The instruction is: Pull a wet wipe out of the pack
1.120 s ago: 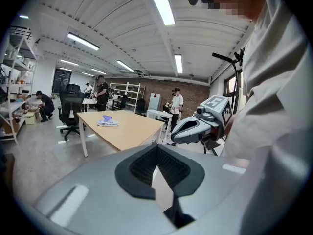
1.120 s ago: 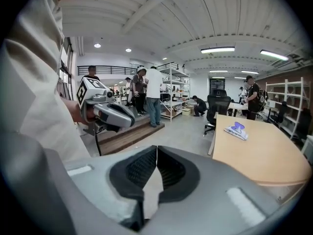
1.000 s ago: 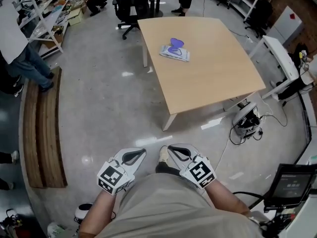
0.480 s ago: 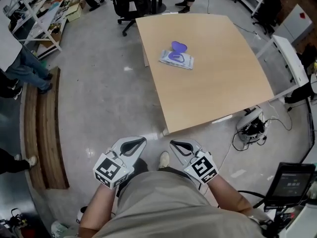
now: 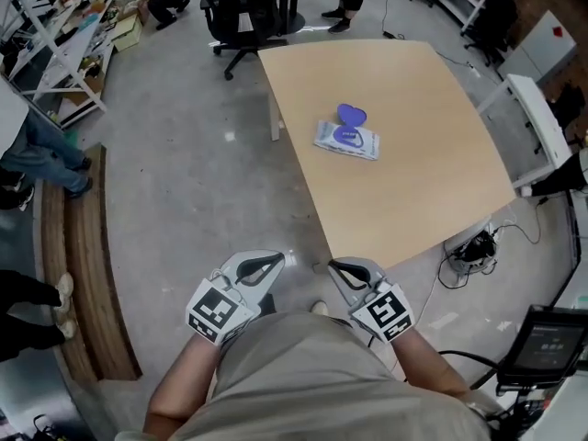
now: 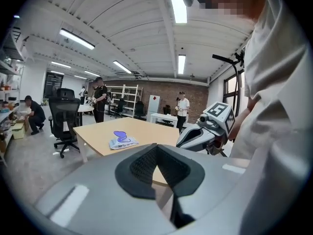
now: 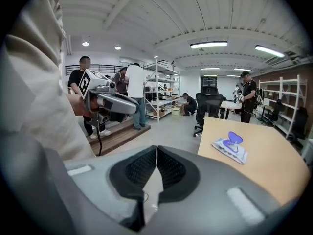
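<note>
Tan table, blk office chair beyond, wood bench left.

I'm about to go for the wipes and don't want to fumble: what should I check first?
1. Wet wipe pack lies flat on the table: ok.
2. Purple lid flipped open: ok.
3. Wipe tip poking out: cannot tell, too small.
4. Left gripper empty, jaws together: ok.
5. Right gripper empty, jaws together: ok.
6. Pack within reach: not ok, both grippers are at the body, short of the table.
</note>
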### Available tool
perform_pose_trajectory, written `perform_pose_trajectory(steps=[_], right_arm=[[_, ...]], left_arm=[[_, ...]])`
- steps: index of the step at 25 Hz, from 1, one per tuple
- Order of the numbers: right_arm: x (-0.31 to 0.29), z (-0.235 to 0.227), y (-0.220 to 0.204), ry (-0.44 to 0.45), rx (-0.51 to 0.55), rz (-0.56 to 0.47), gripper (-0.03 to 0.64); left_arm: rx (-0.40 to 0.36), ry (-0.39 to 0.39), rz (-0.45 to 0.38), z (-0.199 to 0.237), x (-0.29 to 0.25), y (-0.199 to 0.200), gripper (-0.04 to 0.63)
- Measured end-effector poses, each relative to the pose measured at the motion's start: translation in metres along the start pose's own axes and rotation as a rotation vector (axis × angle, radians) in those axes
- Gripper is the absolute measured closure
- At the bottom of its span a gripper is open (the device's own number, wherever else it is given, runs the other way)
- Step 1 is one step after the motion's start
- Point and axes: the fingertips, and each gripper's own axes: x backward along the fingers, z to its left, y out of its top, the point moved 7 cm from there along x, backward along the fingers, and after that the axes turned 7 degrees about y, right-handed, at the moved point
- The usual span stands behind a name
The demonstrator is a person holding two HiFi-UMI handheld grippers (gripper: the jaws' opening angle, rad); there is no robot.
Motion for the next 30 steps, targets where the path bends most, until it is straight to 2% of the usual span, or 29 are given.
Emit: perform_pose_trajectory(steps=[4, 8, 12, 15, 19, 26, 30], right_arm=[[-0.05, -0.019, 0.023, -0.066, -0.011, -0.001, 0.612], [-0.076, -0.04, 0.039, -0.15, -0.033, 0.017, 0.612], [-0.087, -0.059, 0.04, -0.224, -0.056, 0.04, 0.612], [-0.093, -0.084, 0.028, -0.275, -0.057, 0.074, 0.611], [-0.096, -0.131, 0.008, -0.316, -0.076, 0.095, 0.611], [-0.082, -0.244, 0.016, -0.359, -0.113, 0.15, 0.601], [-0.075, -0.317, 0.005, -0.37, -0.12, 0.172, 0.601]], left_arm=[[-0.057, -0.072, 0.008, 0.059, -0.008, 0.003, 0.591], [-0.101, -0.154, 0.028, 0.099, -0.022, 0.007, 0.591], [-0.102, -0.208, 0.045, 0.127, -0.045, 0.005, 0.591], [-0.073, -0.204, 0.066, 0.145, -0.077, -0.006, 0.591], [-0.103, -0.186, 0.096, 0.158, -0.131, -0.009, 0.589], [-0.131, -0.196, 0.195, 0.182, -0.228, 0.037, 0.568], [-0.129, -0.191, 0.264, 0.192, -0.301, 0.043, 0.589]])
